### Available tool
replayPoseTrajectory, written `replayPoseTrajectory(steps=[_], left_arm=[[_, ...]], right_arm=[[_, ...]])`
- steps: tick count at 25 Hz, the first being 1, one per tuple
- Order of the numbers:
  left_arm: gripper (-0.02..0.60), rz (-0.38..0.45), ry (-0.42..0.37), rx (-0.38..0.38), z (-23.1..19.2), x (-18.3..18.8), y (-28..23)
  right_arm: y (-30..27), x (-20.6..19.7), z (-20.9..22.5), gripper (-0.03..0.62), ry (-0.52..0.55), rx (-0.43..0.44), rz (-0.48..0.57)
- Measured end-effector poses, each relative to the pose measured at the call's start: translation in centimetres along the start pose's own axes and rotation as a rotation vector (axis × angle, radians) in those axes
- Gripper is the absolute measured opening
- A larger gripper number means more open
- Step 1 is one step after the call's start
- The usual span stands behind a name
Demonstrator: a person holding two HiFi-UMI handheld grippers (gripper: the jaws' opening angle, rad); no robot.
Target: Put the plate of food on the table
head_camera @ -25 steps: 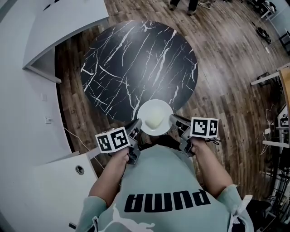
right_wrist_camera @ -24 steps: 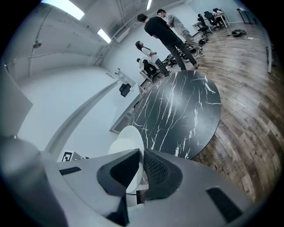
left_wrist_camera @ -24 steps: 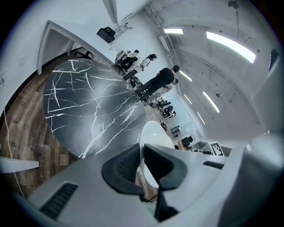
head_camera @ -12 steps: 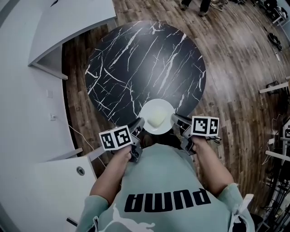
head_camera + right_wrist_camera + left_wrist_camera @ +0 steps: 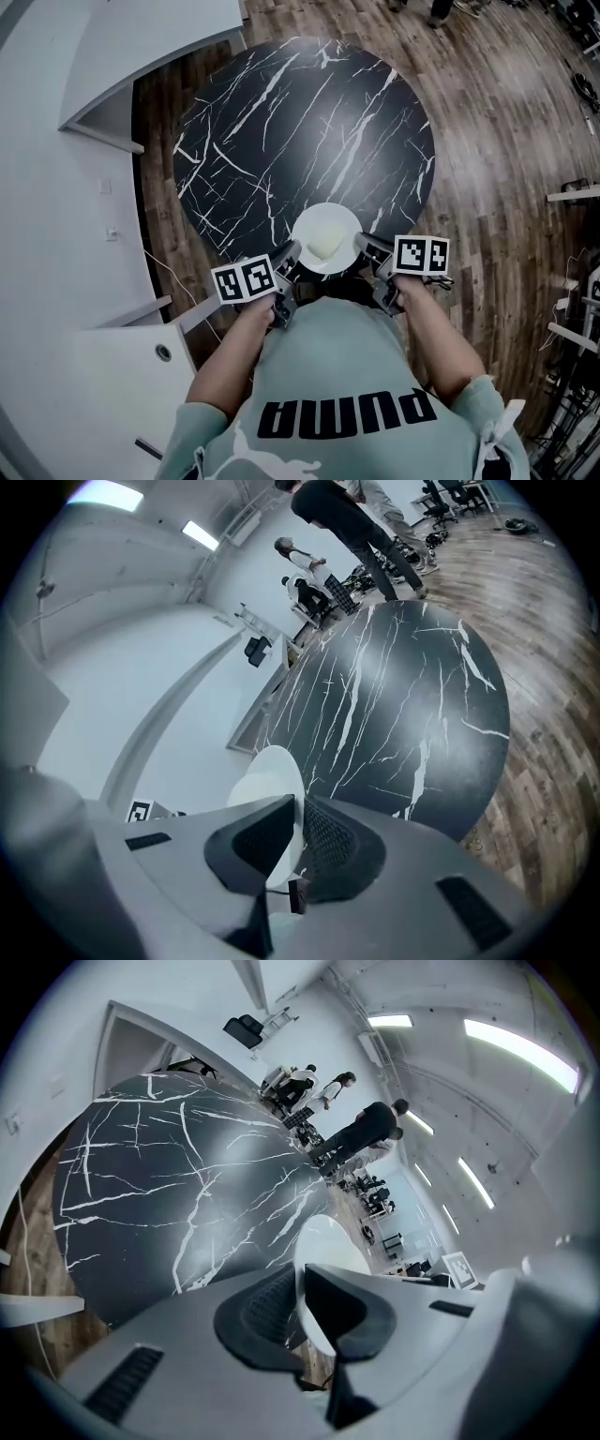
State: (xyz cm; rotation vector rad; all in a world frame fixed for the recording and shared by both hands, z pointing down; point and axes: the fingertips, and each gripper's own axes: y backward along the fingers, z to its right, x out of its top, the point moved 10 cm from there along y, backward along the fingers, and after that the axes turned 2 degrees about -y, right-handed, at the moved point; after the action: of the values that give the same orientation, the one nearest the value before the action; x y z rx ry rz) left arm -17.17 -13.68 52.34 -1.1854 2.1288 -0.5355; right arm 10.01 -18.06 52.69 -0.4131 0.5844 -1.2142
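Note:
A white plate point(image 5: 326, 239) with a pale lump of food point(image 5: 322, 246) hangs over the near edge of the round black marble table point(image 5: 300, 131). My left gripper point(image 5: 289, 253) is shut on the plate's left rim, and my right gripper point(image 5: 362, 244) is shut on its right rim. In the left gripper view the plate point(image 5: 323, 1246) stands edge-on between the jaws of the left gripper point(image 5: 302, 1312), with the table point(image 5: 178, 1185) beyond. In the right gripper view the plate point(image 5: 272, 780) is pinched the same way by the right gripper point(image 5: 298, 841), with the table point(image 5: 403, 705) ahead.
A white counter point(image 5: 56, 187) runs along the left, close to the table. Wood floor point(image 5: 506, 141) surrounds the table. People point(image 5: 361, 1129) stand beyond the table's far side. Desk legs and cables point(image 5: 572, 281) crowd the right edge.
The table has drawn a little nearer and more central in the head view. The plate has moved forward with both grippers still clamped on its rims.

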Motion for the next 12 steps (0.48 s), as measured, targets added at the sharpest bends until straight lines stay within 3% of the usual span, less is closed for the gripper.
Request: replayPoseTrajectory(steps=[12], left_arm=[[0.038, -0.01, 0.035, 0.024, -1.6, 0.8, -4.4]], right_arm=[[-2.5, 2.8, 3.4, 0.034, -0.012, -0.03, -0.042]])
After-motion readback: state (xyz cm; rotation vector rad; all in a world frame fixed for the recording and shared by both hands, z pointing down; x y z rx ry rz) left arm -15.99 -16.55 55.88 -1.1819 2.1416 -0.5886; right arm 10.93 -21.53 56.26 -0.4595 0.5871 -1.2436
